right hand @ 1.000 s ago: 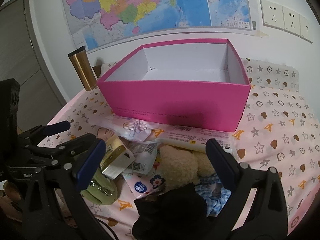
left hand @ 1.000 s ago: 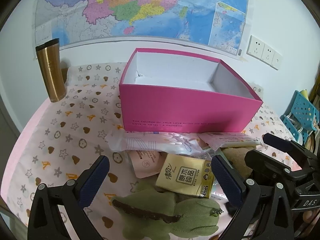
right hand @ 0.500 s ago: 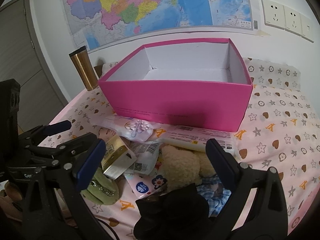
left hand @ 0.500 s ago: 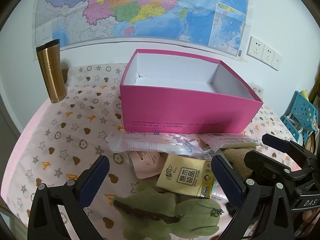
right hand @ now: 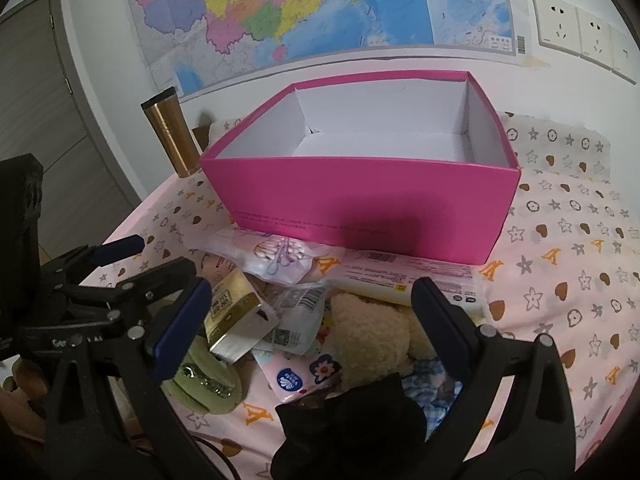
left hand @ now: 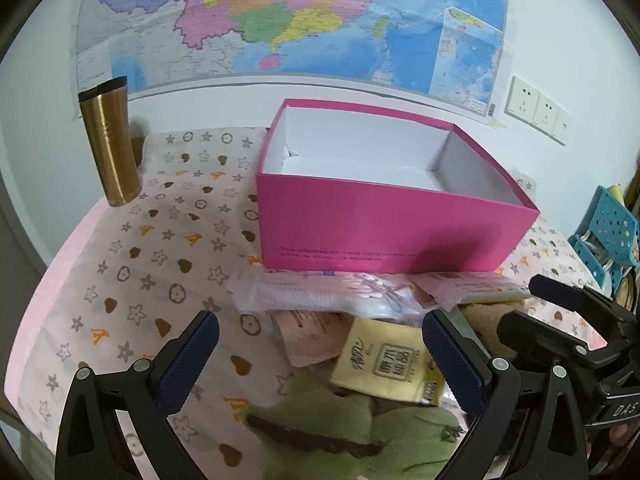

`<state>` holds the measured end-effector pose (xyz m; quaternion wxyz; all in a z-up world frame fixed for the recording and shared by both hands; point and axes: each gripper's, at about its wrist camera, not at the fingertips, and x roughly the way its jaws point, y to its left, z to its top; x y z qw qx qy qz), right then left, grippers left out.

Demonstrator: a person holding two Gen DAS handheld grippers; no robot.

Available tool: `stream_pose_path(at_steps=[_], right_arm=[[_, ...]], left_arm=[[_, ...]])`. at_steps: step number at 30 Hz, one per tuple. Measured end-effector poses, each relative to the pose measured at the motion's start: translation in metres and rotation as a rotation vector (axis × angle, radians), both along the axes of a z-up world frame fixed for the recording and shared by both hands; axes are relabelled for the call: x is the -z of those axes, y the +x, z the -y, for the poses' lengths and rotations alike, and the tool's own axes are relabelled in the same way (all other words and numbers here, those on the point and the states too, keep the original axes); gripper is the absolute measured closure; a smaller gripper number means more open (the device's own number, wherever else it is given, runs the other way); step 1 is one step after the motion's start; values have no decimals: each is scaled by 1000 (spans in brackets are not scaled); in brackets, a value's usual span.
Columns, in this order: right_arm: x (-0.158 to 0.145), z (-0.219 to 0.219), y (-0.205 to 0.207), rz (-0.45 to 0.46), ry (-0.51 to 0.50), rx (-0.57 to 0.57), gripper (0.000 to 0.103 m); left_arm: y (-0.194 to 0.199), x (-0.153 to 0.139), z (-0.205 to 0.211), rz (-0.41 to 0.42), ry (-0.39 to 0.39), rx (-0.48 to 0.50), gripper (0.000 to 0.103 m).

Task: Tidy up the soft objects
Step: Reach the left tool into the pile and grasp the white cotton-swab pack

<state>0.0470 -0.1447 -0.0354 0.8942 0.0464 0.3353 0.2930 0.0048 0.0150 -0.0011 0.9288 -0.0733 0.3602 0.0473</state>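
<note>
Clutter of soft things lies heaped in the lower middle of both views, in front of the pink box (left hand: 384, 236), and none of it has gone in yet: the box's white inside shows bare in the upper centre of the frames. In the left wrist view the heap reads as a green plush toy (left hand: 352, 436) at the bottom edge, a yellow tissue pack (left hand: 384, 364) just above it, a pale pink sachet (left hand: 312, 340) beside that, and a clear bag of cotton swabs (left hand: 320, 296) touching the foot of the box. The right wrist view adds a cream plush toy (right hand: 372, 336) in the centre and a black cloth (right hand: 352, 424) at the bottom.

Over the last second little has changed. Both views have crept slightly closer and lower towards the heap, and nothing in it has shifted. The left gripper (left hand: 320, 364) hangs with its jaws spread wide around the tissue pack and green toy, touching nothing. The right gripper (right hand: 308, 328) is likewise spread, framing the cream toy, and holds nothing.

The task, as I judge it, is at its very start: an approach, with the first pick still to be made.

A gold tumbler (left hand: 110, 144) stands upright at the upper left, well apart on the patterned cloth (left hand: 160, 260).
</note>
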Motion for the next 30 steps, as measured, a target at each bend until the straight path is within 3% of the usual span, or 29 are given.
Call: stream_pose_path(at_steps=[4,10,15,21,26,30], right_arm=[[1,-5,5,-19,4,-29,7],[5,-21,18,-60,-10,-91,24],[8,-40,33,-112,-18,-164,48],[18,-53,63,-211,-28,-168,59],[35,-54,83,-332,-48,-148,59],[38,-57,88,-377,-68,-151,58]], left_arm=[[5,1,-15,-6,-4,-16,0],[18,8,-43,-30,-17,-34,4],[30,16,-56,-57,-20,-16,13],[51,31,-69,-123,-64,27,20],[61,41,-76,-176,-128,92,20],[69,47,-78,-204,-183,164,21]])
